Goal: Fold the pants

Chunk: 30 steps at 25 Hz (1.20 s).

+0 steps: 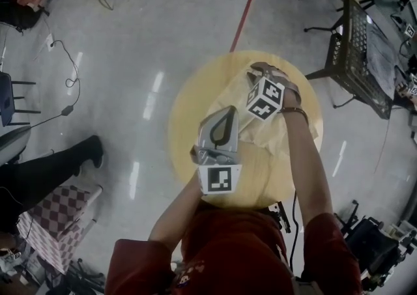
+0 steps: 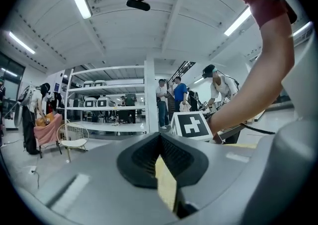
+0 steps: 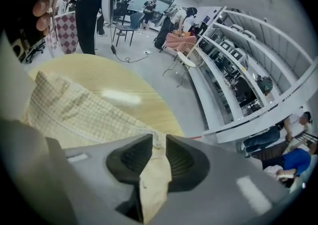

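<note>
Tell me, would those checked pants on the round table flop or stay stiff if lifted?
Probably floppy: the pants lie rumpled on the table. Likely light: the left hand-held gripper pinches just a thin fold. The weave looks matte, so hardly slippery.

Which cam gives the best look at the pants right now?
Right gripper view: the checked pants lie spread on the round table, weave clear. Head view shows them from above, partly covered. Left gripper view shows only a sliver between its jaws.
</note>
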Tool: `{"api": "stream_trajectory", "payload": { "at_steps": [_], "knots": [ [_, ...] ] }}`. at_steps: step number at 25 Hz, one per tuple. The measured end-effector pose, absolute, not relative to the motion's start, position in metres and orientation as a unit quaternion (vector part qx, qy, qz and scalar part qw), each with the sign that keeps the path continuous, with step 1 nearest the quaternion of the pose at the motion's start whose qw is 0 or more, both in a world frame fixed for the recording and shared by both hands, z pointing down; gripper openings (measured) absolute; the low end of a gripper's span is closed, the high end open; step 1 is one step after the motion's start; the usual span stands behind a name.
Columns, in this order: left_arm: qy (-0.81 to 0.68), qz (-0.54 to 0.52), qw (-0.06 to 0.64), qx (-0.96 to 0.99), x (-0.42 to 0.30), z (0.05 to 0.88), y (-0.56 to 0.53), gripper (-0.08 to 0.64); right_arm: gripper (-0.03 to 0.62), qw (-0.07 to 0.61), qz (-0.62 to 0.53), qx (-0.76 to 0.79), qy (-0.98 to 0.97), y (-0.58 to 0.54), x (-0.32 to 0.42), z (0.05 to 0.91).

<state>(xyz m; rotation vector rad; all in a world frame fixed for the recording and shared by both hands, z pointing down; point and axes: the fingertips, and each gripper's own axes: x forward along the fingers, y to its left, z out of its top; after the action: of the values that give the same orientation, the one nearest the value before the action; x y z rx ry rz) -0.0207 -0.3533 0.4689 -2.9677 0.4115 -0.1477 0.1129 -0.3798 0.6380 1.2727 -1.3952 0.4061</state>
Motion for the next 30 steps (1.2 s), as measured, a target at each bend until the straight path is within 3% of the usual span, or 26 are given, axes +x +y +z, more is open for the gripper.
{"api": "stream_trajectory", "payload": {
  "at_steps": [4, 12, 20, 24, 30],
  "knots": [
    [0.137, -0.043, 0.067, -0.987, -0.026, 0.461, -0.352, 0.006, 0.116, 0.556, 0.173, 0.559, -0.591, -0.372, 0.105, 0.621],
    [0.149, -0.024, 0.074, -0.986, -0.029, 0.44, -0.332, 0.006, 0.12, 0.52, 0.138, 0.608, -0.584, -0.326, 0.089, 0.569],
    [0.204, -0.018, 0.11, -0.973, -0.013, 0.414, -0.293, 0.006, 0.12, 0.379, 0.092, 0.682, -0.619, -0.268, 0.074, 0.492],
    [0.283, 0.0, 0.033, -0.959, -0.011, 0.4, -0.268, 0.006, 0.12, 0.3, 0.057, 0.696, -0.65, -0.234, 0.071, 0.448],
    [0.354, 0.011, 0.045, -0.934, -0.009, 0.379, -0.225, 0.006, 0.12, 0.228, -0.006, 0.678, -0.699, -0.186, 0.077, 0.398]
  ]
}}
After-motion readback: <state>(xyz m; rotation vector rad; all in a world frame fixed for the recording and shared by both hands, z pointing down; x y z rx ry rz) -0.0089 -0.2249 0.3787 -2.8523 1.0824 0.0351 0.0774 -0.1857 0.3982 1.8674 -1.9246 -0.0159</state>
